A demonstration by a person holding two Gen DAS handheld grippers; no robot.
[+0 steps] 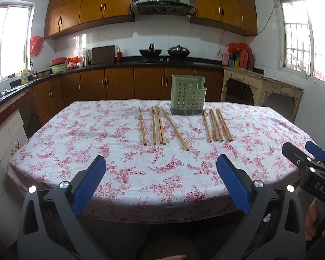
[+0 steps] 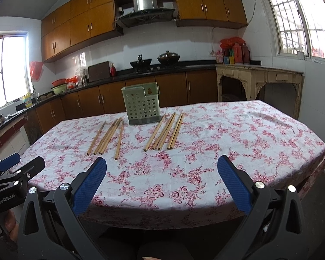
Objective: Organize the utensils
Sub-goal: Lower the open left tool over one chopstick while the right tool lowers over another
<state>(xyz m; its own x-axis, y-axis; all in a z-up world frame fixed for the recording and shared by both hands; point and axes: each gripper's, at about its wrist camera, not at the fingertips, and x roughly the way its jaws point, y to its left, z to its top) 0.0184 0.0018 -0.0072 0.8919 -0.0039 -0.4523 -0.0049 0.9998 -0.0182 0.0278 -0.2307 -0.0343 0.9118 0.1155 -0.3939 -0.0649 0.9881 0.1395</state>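
Observation:
A green perforated utensil holder stands upright at the far middle of the table; it also shows in the right wrist view. Several wooden chopsticks lie flat in two groups in front of it: a left group and a right group. My left gripper is open and empty, held over the table's near edge. My right gripper is open and empty, also near the front edge; it shows at the right in the left wrist view.
The table has a white cloth with pink flowers. Behind it runs a kitchen counter with brown cabinets, woks on a stove, and a cream side table at the right.

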